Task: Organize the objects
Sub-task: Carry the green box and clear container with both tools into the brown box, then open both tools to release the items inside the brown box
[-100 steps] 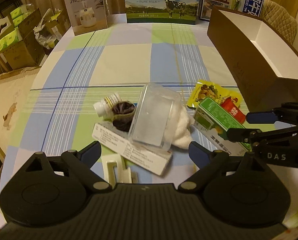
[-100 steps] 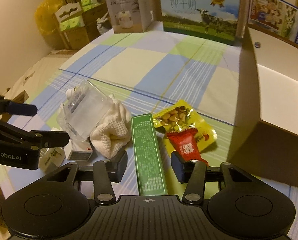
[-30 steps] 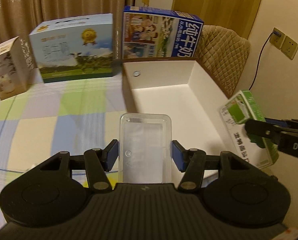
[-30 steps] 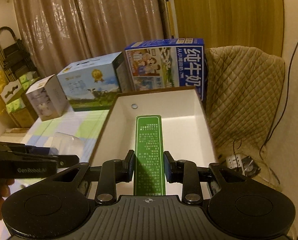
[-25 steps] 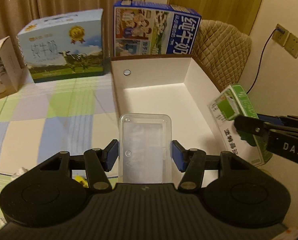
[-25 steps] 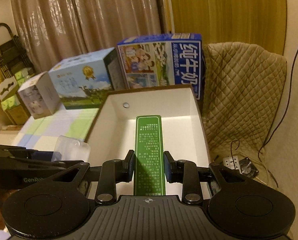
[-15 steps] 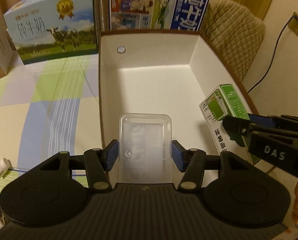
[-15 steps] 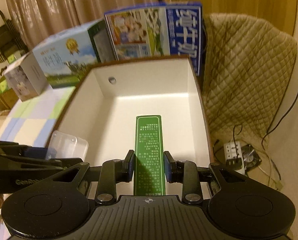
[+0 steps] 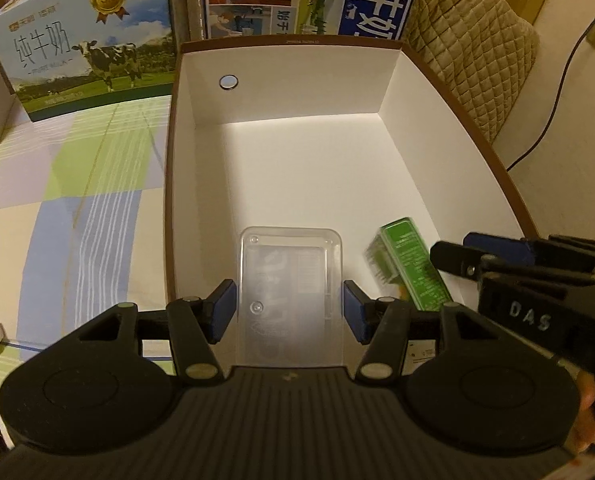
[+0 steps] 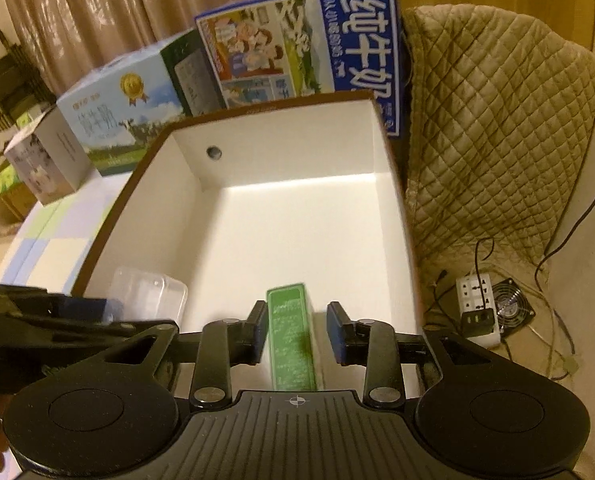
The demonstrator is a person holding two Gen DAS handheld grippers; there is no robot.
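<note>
Over the white-lined box [image 9: 393,80], the left gripper [image 9: 289,312] clamps the clear plastic container [image 9: 290,292] for lowering in, while the right gripper [image 10: 296,332], jaws spread, has freed the green carton [image 10: 291,340] inside.

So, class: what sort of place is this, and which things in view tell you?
Probably a lived-in home room, not a lab: a checked tablecloth, retail milk cartons stacked before curtains, and a quilted chair beside a floor power strip.
</note>
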